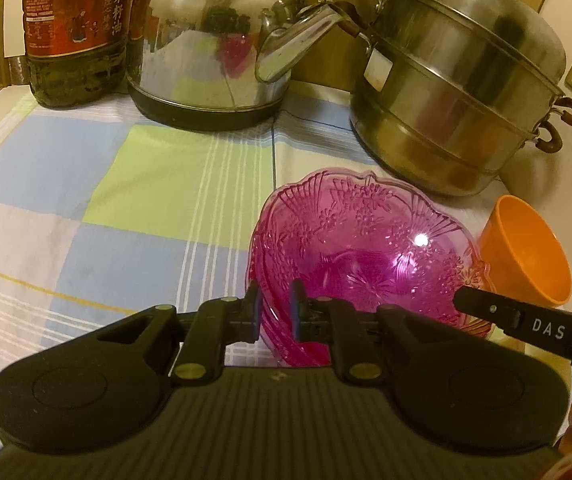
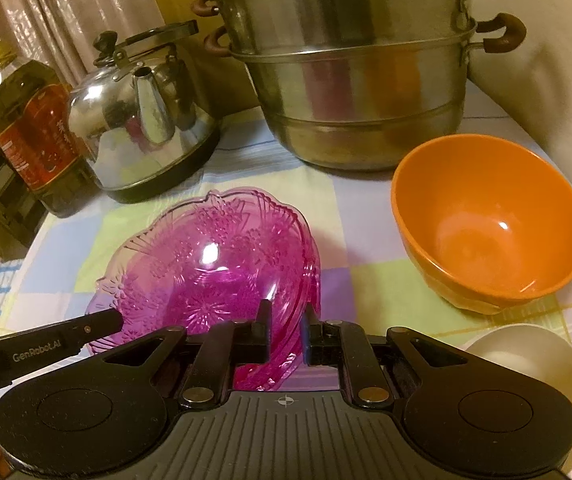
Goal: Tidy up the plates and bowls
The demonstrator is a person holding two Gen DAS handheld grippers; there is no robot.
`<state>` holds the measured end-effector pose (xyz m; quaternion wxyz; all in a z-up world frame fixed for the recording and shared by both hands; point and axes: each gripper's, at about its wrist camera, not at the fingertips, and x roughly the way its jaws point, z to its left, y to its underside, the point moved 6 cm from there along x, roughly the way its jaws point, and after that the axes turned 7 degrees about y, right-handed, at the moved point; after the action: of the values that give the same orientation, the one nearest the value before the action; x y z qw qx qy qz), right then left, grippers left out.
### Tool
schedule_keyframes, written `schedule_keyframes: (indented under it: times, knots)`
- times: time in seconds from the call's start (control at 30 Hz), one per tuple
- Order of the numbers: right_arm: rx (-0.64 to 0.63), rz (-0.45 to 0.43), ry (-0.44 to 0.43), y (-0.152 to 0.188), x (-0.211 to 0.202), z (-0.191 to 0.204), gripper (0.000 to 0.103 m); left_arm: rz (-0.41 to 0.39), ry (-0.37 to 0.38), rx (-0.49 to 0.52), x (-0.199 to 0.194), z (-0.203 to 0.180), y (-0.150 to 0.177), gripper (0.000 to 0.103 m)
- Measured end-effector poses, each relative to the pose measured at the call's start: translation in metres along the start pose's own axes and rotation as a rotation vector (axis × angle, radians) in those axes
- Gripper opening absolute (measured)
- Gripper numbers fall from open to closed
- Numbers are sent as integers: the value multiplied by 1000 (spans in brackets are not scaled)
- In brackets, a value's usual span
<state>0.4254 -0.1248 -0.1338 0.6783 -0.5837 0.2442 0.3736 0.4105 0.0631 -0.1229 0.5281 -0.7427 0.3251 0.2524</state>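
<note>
Bowls: three – pink bowl (image 2: 210,264), orange bowl (image 2: 490,224), white bowl (image 2: 526,364); one kettle (image 2: 142,128); one steamer pot (image 2: 358,80); one oil bottle (image 2: 26,128)

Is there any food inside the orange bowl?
No, the round orange plastic bowl shows only its bare shiny inside.

"DAS": right hand-held gripper (image 1: 542,326) | "GenRobot.AI": left hand-held gripper (image 2: 38,356) | "菜籽油": oil btl label (image 1: 78,4)

My two claws pinch the near rim of the pink glass bowl (image 1: 360,240), tilting it; the orange bowl (image 2: 490,220) sits upright beside it.
</note>
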Motion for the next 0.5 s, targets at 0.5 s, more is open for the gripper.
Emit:
schedule_keyframes:
  times: [0.5]
  knots:
    - [-31,-28,16,-3,2,1,35,-10,-19,4,3,4,-1,22]
